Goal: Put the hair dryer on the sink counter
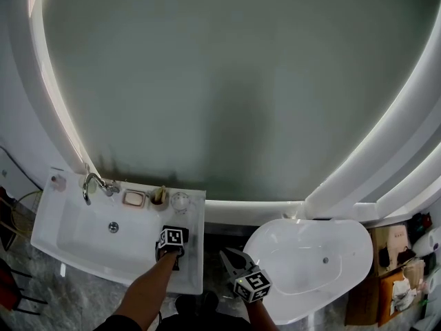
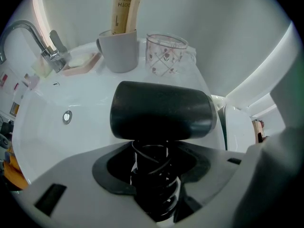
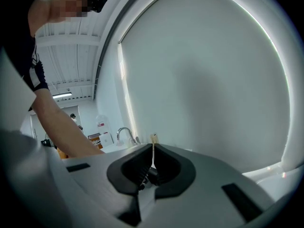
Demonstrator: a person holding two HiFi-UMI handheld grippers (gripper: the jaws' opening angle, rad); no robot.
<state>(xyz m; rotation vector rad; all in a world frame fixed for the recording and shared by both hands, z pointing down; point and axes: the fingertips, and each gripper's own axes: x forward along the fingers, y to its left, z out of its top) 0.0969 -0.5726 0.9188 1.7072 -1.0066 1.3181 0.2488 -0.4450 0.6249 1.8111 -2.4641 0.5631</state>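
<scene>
Left hand-held gripper (image 2: 154, 158) clamps matte black hair dryer (image 2: 161, 115) by cord-wrapped handle (image 2: 153, 182); right hand-held gripper (image 3: 153, 148) closed.

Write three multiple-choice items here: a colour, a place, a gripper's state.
1. The hair dryer is: A white, B black, C pink.
2. The glass stands: A beside the cup, B inside the cup, C on the hair dryer.
3. The right hand-held gripper is: A wide open, B shut and empty, C shut on the glass.
Answers: 1 B, its body is dark throughout; 2 A, they stand side by side; 3 B, its tips meet with nothing between.
</scene>
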